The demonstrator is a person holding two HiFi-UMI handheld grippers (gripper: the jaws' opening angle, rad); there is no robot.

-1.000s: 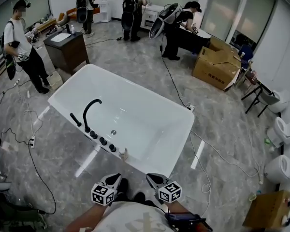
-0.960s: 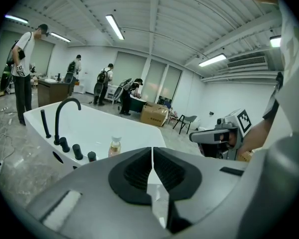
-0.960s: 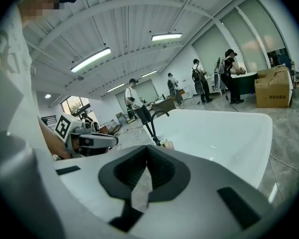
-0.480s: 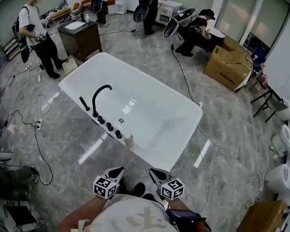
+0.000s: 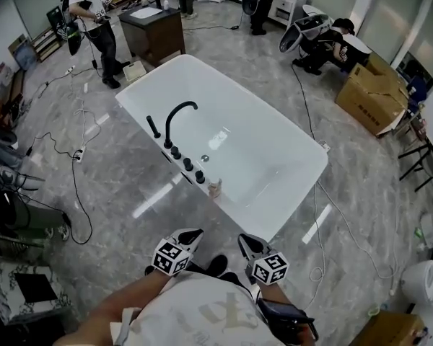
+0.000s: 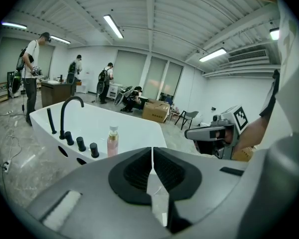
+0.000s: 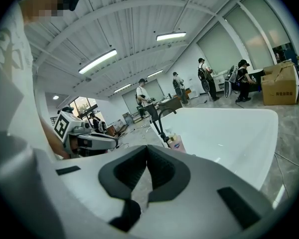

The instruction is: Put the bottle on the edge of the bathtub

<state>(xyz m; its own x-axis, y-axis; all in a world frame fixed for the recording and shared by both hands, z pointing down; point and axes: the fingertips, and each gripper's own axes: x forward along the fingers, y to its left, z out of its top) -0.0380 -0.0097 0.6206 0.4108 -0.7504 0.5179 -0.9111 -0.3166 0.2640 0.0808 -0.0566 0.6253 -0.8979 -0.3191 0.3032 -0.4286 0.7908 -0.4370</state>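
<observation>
Where the bottle [image 5: 215,188] is concerned, we find it standing upright on the near edge of the bathtub [image 5: 274,157]. It is a pinkish bottle with a pale cap, set just past the last of a row of black knobs [image 5: 187,164]. We note a black arched faucet [image 5: 177,116] at the other end of that row.

The left hand-held gripper [image 5: 194,233] is held low, close to the person's body and short of the tub's near corner. Its jaws are pressed together with nothing between them. The right hand-held gripper [image 5: 245,241] sits beside it, likewise closed and empty, its pads meeting at the tips. Both are well apart from the bottle.

Grey marbled floor [image 5: 115,186] surrounds the tub, with cables [image 5: 76,186] trailing across it. Farther off we record a dark cabinet [image 5: 157,33], a cardboard box [image 5: 375,96] and several persons along the far side of the room.
</observation>
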